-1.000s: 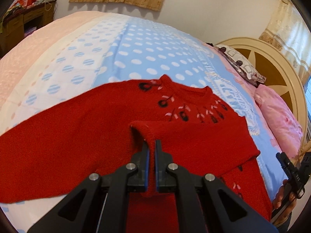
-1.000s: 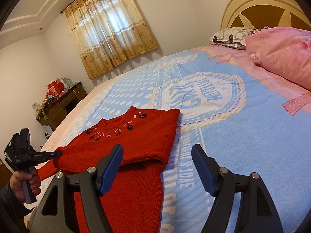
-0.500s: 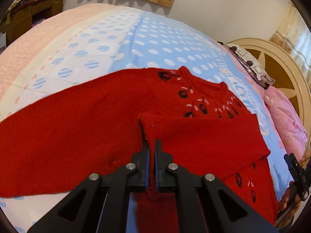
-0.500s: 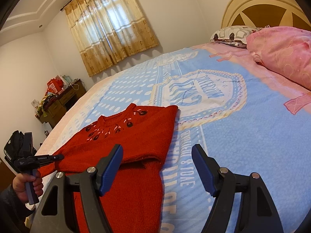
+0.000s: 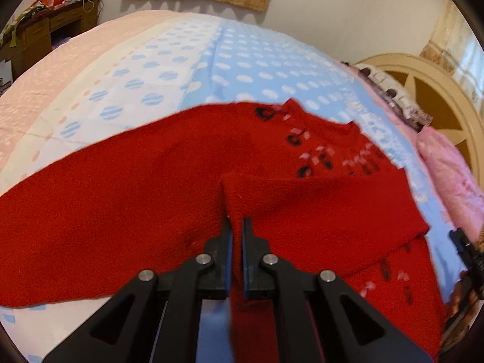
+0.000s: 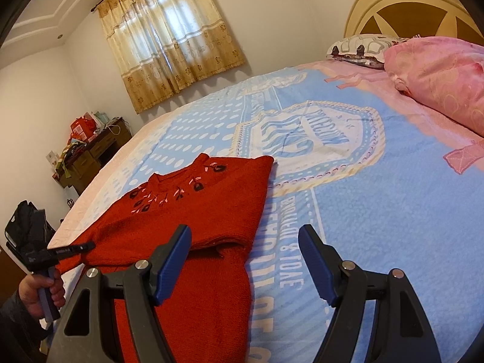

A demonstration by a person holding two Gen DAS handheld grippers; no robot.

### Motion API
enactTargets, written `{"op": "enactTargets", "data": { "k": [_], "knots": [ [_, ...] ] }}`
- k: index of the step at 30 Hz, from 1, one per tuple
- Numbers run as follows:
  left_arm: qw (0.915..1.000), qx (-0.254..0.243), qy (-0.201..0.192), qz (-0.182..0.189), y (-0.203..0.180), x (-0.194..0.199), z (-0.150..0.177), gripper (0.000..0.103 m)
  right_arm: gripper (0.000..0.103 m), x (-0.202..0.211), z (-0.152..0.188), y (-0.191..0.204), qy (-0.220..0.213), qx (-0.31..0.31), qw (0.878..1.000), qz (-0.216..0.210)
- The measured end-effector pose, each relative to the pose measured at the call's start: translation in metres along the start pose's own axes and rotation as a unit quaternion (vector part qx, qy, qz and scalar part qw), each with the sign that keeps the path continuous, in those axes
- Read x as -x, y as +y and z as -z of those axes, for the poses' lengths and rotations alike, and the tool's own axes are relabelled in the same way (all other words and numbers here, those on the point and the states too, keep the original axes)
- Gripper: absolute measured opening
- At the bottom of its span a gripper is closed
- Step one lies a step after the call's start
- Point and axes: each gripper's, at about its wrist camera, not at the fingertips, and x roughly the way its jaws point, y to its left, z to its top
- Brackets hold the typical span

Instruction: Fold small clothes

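Observation:
A red knitted sweater (image 5: 127,187) with black and pink embroidery at the collar lies on the bed. One sleeve (image 5: 317,211) is folded across its chest. My left gripper (image 5: 237,225) is shut on the cuff of that sleeve and holds it over the sweater's body. The other sleeve stretches out flat to the left. In the right wrist view the sweater (image 6: 193,208) lies at lower left. My right gripper (image 6: 245,242) is open and empty, above the sweater's right edge. The left gripper (image 6: 81,246) shows there at the far left, held in a hand.
The bed has a blue, white and pink cover (image 6: 363,196). A pink pillow (image 6: 438,78) and a patterned pillow (image 6: 363,47) lie by the cream headboard (image 6: 402,3). A wooden desk (image 6: 90,154) with clutter stands by the curtained window (image 6: 172,30).
My left gripper has carried the cuff further across the sweater, laying the sleeve flatter over the chest. The right gripper has stayed open and almost still.

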Motion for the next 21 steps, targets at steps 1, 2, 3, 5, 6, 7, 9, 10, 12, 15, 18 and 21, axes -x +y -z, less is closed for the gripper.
{"op": "enactTargets", "data": {
  "k": [1,2,3,5,6,7,9,10,12,15,18,21],
  "knots": [
    [1.0000,0.005,0.000,0.003,0.002,-0.002,0.002,0.007,0.074,0.000,0.000,0.000,-0.001,-0.001,1.000,0.001],
    [1.0000,0.006,-0.003,0.004,0.002,-0.001,0.003,0.008,0.074,0.001,0.000,-0.001,-0.002,-0.004,1.000,0.005],
    [1.0000,0.001,-0.006,0.000,0.001,0.000,0.004,0.011,0.074,0.002,-0.001,-0.001,-0.003,-0.007,1.000,0.007],
    [0.9999,-0.002,-0.010,-0.006,0.001,0.004,0.004,0.013,0.074,0.003,-0.005,0.002,0.000,-0.005,1.000,0.012],
    [0.9999,0.000,-0.011,-0.006,0.002,0.005,0.004,0.014,0.074,0.003,-0.007,0.006,0.006,0.002,1.000,0.013],
    [0.9999,0.001,-0.013,-0.008,0.002,0.008,0.004,0.022,0.074,0.002,-0.010,0.015,0.018,0.017,1.000,0.012],
    [0.9992,-0.010,-0.028,-0.026,0.002,0.017,0.004,0.046,0.074,0.000,-0.015,0.037,0.037,0.057,0.998,0.006],
    [0.9985,-0.015,-0.039,-0.035,0.002,0.020,0.004,0.059,0.077,-0.003,-0.017,0.047,0.044,0.074,0.996,0.002],
    [0.9965,-0.026,-0.062,-0.049,0.002,0.025,0.005,0.067,0.080,-0.016,-0.021,0.080,0.070,0.136,0.988,-0.005],
    [0.9966,-0.030,-0.051,-0.057,0.002,0.016,0.007,0.067,0.080,-0.045,-0.021,0.108,0.089,0.174,0.981,-0.009],
    [0.9963,-0.039,-0.031,-0.071,-0.001,0.006,0.012,0.067,0.080,-0.086,-0.014,0.116,0.131,0.179,0.975,0.006],
    [0.9951,-0.049,-0.027,-0.081,-0.001,0.005,0.014,0.069,0.081,-0.118,0.001,0.102,0.191,0.146,0.971,0.024]
  ]
}}
